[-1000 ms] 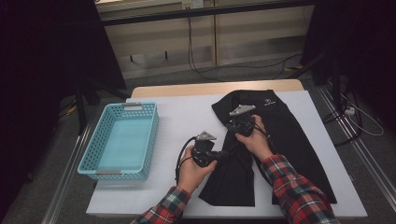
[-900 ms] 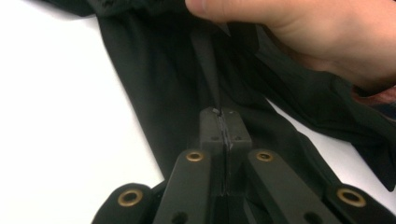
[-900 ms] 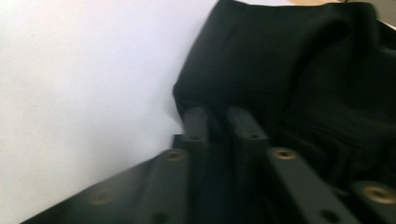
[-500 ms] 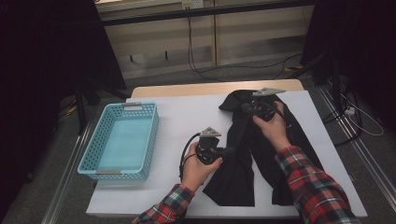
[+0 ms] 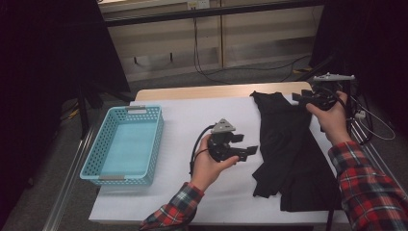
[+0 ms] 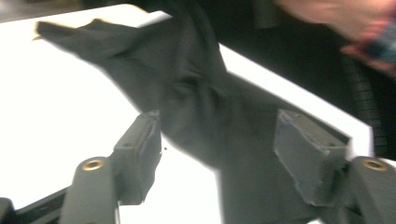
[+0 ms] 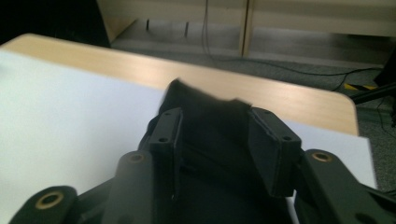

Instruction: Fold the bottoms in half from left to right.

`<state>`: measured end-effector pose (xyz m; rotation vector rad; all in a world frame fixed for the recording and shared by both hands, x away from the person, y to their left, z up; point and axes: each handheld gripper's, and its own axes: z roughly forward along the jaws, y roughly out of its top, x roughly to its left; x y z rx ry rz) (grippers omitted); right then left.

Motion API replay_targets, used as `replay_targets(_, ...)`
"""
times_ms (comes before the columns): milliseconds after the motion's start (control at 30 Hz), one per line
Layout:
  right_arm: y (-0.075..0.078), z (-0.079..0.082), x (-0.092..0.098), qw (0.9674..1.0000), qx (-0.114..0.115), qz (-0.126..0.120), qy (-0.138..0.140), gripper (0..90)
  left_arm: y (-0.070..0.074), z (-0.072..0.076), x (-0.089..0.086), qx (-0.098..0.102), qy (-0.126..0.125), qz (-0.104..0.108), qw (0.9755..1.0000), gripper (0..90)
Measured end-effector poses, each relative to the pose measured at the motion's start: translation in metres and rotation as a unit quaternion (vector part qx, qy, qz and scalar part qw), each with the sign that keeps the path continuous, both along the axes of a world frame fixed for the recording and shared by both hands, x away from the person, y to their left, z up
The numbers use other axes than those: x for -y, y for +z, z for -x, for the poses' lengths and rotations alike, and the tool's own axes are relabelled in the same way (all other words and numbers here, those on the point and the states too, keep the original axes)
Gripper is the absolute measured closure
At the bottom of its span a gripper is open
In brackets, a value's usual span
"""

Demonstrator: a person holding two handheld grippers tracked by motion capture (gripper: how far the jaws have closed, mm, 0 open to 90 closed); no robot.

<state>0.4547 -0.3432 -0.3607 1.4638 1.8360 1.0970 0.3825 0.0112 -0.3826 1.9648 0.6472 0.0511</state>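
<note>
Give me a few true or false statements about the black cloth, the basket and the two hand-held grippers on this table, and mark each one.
1. The light blue perforated plastic basket is empty. True.
2. The black fabric garment lies inside the basket. False: it lies spread on the white table cover, right of the basket.
3. The left hand-held gripper is clamped on the garment. False: its jaws have just been opening and stand apart, with nothing pinched.
4. The right hand-held gripper is at the garment's far end. True.
5. The person wears red plaid sleeves. True.
</note>
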Motion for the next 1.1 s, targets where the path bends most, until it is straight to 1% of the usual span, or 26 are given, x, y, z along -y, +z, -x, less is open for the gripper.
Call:
replay_targets(33, 0.000, 0.000, 0.000, 1.0000, 0.000, 0.000, 0.000, 52.6, 0.000, 0.000, 0.000, 0.000, 0.000, 0.000, 1.0000, 27.9)
replay_targets(67, -0.003, 0.003, -0.004, 1.0000, -0.001, 0.001, 0.001, 50.6, -0.003, -0.004, -0.007, -0.001, 0.006, -0.010, 0.9999, 27.9)
replay_targets(100, -0.006, 0.006, -0.009, 1.0000, 0.000, 0.005, 0.008, 50.5, -0.006, -0.006, -0.014, -0.003, 0.014, -0.017, 0.9997, 24.9)
replay_targets(133, -0.014, 0.014, -0.020, 0.9992, -0.013, 0.021, 0.031, 46.2, -0.009, -0.009, -0.021, -0.004, 0.018, -0.028, 0.9994, 22.6)
replay_targets(167, -0.019, 0.020, -0.024, 0.9988, -0.020, 0.021, 0.039, 45.9, -0.012, -0.011, -0.027, -0.004, 0.021, -0.033, 0.9992, 22.2)
replay_targets(200, -0.024, 0.025, -0.029, 0.9979, -0.026, 0.021, 0.055, 45.2, -0.017, -0.014, -0.039, 0.000, 0.029, -0.041, 0.9987, 21.3)
replay_targets(233, -0.024, 0.025, -0.029, 0.9979, -0.026, 0.021, 0.055, 45.2, -0.017, -0.014, -0.039, 0.000, 0.029, -0.041, 0.9987, 20.6)
replay_targets(267, -0.029, 0.031, -0.032, 0.9969, -0.035, 0.022, 0.067, 43.3, -0.020, -0.015, -0.044, -0.002, 0.030, -0.045, 0.9985, 20.6)
replay_targets(300, -0.039, 0.045, -0.038, 0.9954, -0.050, 0.020, 0.080, 42.6, -0.025, -0.018, -0.053, -0.003, 0.039, -0.049, 0.9980, 19.1)
replay_targets(333, -0.044, 0.052, -0.039, 0.9945, -0.055, 0.021, 0.087, 42.0, -0.028, -0.019, -0.058, -0.005, 0.043, -0.054, 0.9976, 18.4)
replay_targets(367, -0.048, 0.058, -0.040, 0.9941, -0.055, 0.021, 0.091, 42.1, -0.028, -0.019, -0.058, -0.005, 0.043, -0.054, 0.9976, 17.8)
replay_targets(400, -0.052, 0.065, -0.041, 0.9937, -0.059, 0.023, 0.092, 42.0, -0.030, -0.021, -0.062, -0.007, 0.047, -0.052, 0.9975, 17.1)
replay_targets(433, -0.052, 0.065, -0.041, 0.9937, -0.059, 0.023, 0.092, 42.0, -0.033, -0.022, -0.065, -0.010, 0.050, -0.054, 0.9972, 17.1)
replay_targets(467, -0.061, 0.077, -0.040, 0.9928, -0.066, 0.031, 0.095, 42.5, -0.038, -0.024, -0.071, -0.009, 0.057, -0.064, 0.9963, 16.6)
replay_targets(500, -0.065, 0.082, -0.040, 0.9924, -0.072, 0.031, 0.095, 43.5, -0.040, -0.025, -0.072, -0.011, 0.059, -0.066, 0.9960, 15.9)
replay_targets(567, -0.072, 0.090, -0.039, 0.9902, -0.090, 0.037, 0.101, 45.6, -0.041, -0.025, -0.074, -0.011, 0.059, -0.070, 0.9957, 15.7)
replay_targets(600, -0.075, 0.094, -0.038, 0.9900, -0.092, 0.035, 0.101, 47.0, -0.043, -0.025, -0.075, -0.006, 0.060, -0.080, 0.9950, 15.6)
replay_targets(700, -0.079, 0.100, -0.037, 0.9899, -0.095, 0.030, 0.100, 49.8, -0.045, -0.025, -0.075, -0.010, 0.059, -0.083, 0.9948, 14.6)
replay_targets(767, -0.081, 0.106, -0.038, 0.9891, -0.099, 0.032, 0.104, 50.8, -0.046, -0.026, -0.076, -0.008, 0.060, -0.085, 0.9945, 14.4)
replay_targets(867, -0.079, 0.114, -0.042, 0.9885, -0.094, 0.031, 0.114, 52.5, -0.046, -0.029, -0.078, -0.007, 0.065, -0.083, 0.9944, 14.0)
replay_targets(900, -0.078, 0.116, -0.044, 0.9881, -0.092, 0.031, 0.119, 53.0, -0.046, -0.031, -0.079, -0.008, 0.067, -0.083, 0.9942, 13.9)
replay_targets(933, -0.079, 0.119, -0.049, 0.9863, -0.095, 0.032, 0.131, 53.4, -0.046, -0.032, -0.080, -0.011, 0.068, -0.080, 0.9944, 13.5)
replay_targets(967, -0.079, 0.119, -0.049, 0.9863, -0.095, 0.032, 0.131, 53.4, -0.047, -0.033, -0.080, -0.011, 0.069, -0.081, 0.9943, 13.5)
replay_targets(1033, -0.083, 0.122, -0.052, 0.9848, -0.100, 0.039, 0.136, 53.4, -0.048, -0.035, -0.081, -0.009, 0.067, -0.083, 0.9942, 13.1)
replay_targets(1067, -0.083, 0.122, -0.052, 0.9848, -0.100, 0.039, 0.136, 53.4, -0.048, -0.036, -0.081, -0.009, 0.069, -0.084, 0.9941, 13.1)
replay_targets(1100, -0.088, 0.123, -0.053, 0.9838, -0.102, 0.046, 0.140, 54.4, -0.050, -0.038, -0.080, -0.009, 0.069, -0.084, 0.9940, 13.2)
